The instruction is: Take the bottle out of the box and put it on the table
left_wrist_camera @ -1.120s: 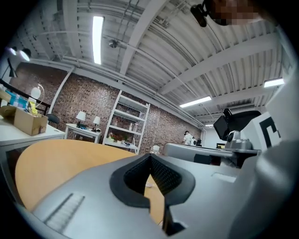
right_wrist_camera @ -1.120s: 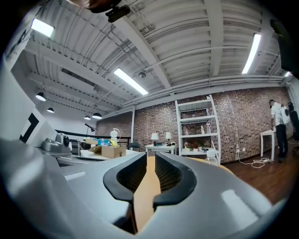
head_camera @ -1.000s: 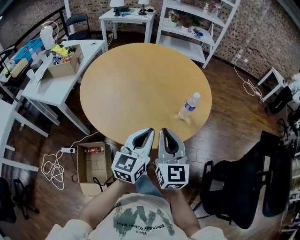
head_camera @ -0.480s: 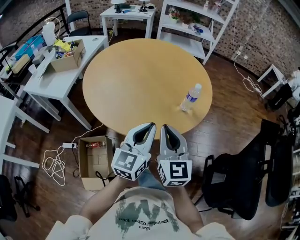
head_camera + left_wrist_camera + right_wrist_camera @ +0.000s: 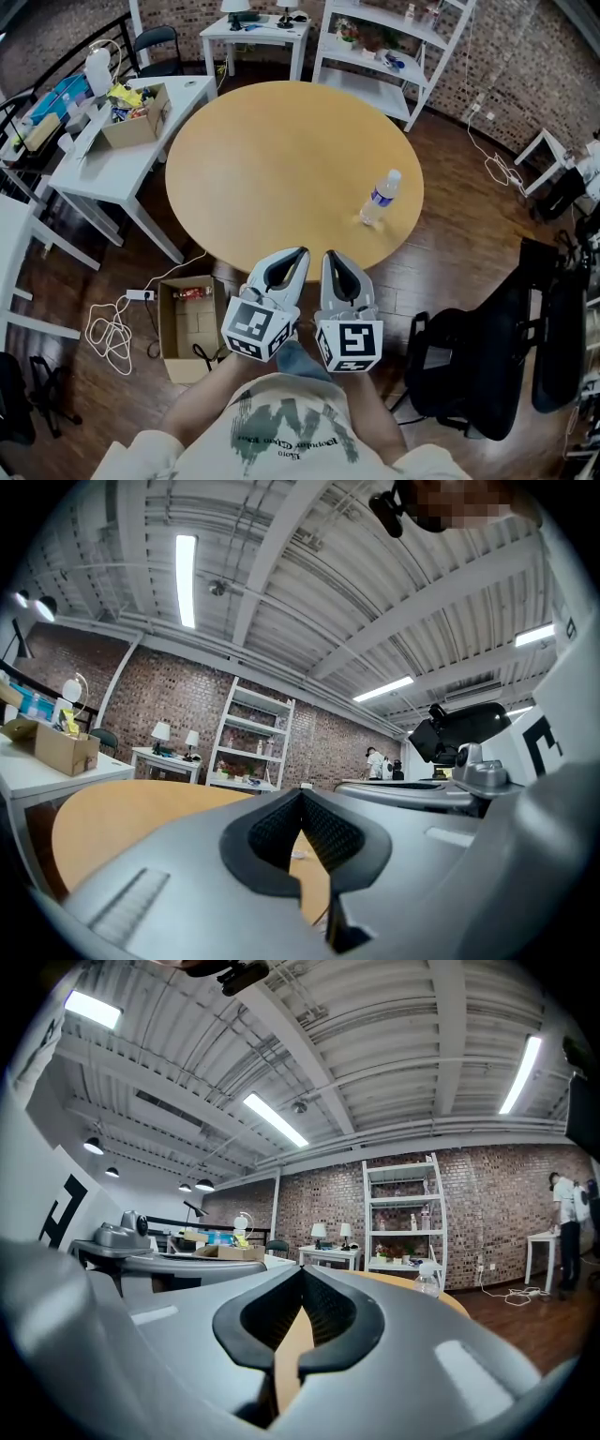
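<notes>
A clear water bottle with a white cap and a blue label stands upright on the right side of the round wooden table; the right gripper view shows the bottle past the jaws. An open cardboard box sits on the floor at the left, below the table's edge. My left gripper and right gripper are side by side at the table's near edge, pointing across it. Both are shut with nothing between the jaws. The bottle is well clear of both.
A white desk carrying a cardboard carton stands at the left. White shelving and a small white table are at the back. A black chair is at the right, and cables lie beside the floor box.
The left gripper has edged slightly forward toward the table's edge. The bottle stands where it was, and both grippers stay shut.
</notes>
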Motion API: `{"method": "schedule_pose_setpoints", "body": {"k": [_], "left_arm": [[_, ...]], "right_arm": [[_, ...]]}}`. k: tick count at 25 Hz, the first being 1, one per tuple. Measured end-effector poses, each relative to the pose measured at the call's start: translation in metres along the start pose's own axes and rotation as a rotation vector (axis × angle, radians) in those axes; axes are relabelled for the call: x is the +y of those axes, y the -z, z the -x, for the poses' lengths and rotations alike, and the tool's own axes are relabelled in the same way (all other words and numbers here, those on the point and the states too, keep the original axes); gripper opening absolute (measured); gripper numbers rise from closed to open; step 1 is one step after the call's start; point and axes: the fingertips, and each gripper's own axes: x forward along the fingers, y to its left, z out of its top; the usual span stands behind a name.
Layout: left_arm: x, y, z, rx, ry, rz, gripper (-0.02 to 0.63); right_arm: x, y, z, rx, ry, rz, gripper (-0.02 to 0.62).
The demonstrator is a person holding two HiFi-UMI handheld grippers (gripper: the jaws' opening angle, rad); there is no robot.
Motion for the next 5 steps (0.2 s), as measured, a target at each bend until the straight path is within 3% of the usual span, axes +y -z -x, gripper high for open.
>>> {"method": "schedule_pose_setpoints", "body": {"k": [5], "left_arm": [[-0.0019, 0.0036, -0.0027, 0.009, 0.006, -0.002, -0.005]], "right_arm": [[-0.002, 0.0018, 0.0006, 0.009, -0.006, 0.008, 0.0]]}}
